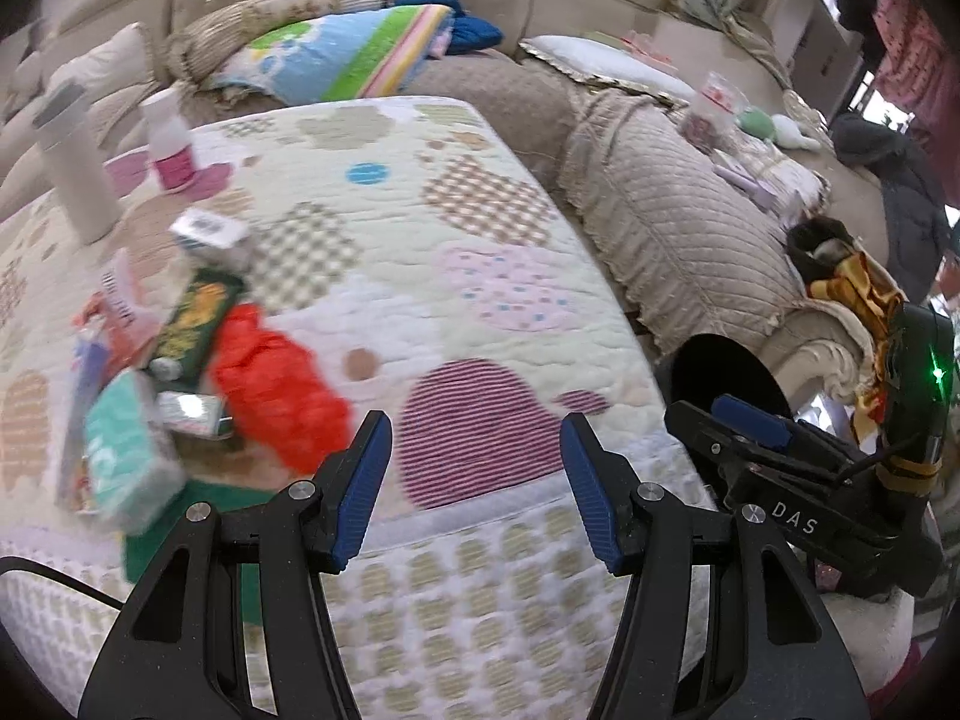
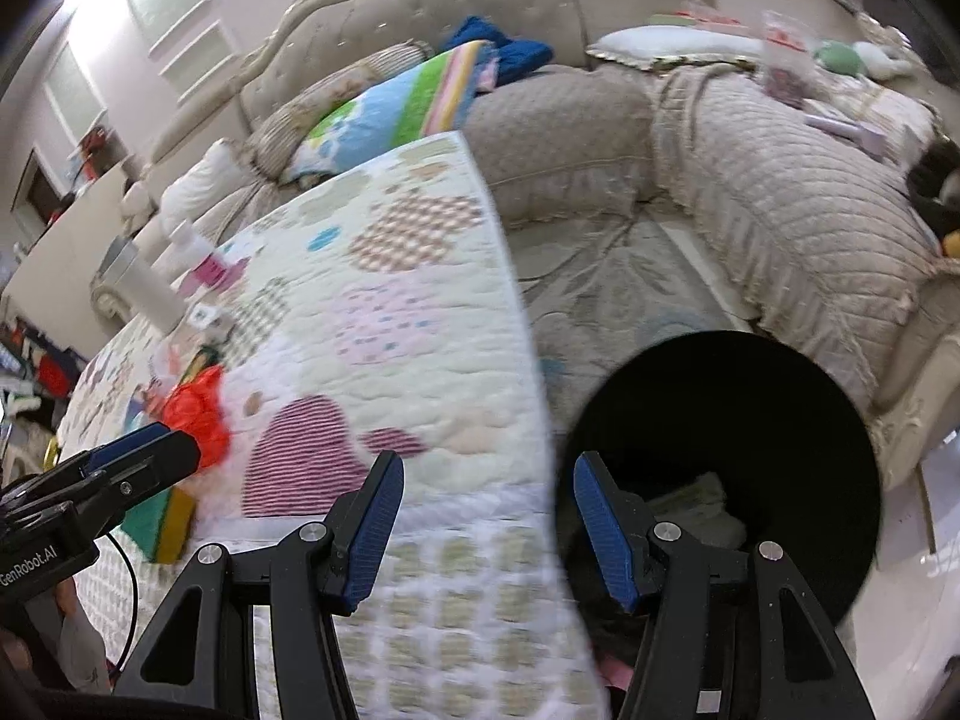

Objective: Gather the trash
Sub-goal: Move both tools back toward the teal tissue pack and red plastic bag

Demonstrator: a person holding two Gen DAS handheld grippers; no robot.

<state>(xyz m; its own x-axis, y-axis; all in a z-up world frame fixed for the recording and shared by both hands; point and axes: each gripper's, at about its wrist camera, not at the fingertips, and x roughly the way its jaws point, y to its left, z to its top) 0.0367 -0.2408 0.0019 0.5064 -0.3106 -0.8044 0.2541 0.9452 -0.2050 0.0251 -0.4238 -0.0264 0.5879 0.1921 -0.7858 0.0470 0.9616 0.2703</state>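
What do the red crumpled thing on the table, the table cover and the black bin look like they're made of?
Red crumpled thing: probably thin plastic film, a bag or wrapper; it is glossy and sharply creased.
Table cover: quilted fabric, matte, with stitched puffy lines and printed patches.
Black bin: likely plastic, smooth and dark, though metal can't be ruled out; something pale lies inside.

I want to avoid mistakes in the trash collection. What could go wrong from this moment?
1. The trash pile is crowded, so the open left gripper might drag the red bag and scatter the neighbouring packets.
2. The white tumbler and pink bottle stand upright nearby and could tip.
3. The black bin sits below the table edge; a drop from the open right gripper may miss.
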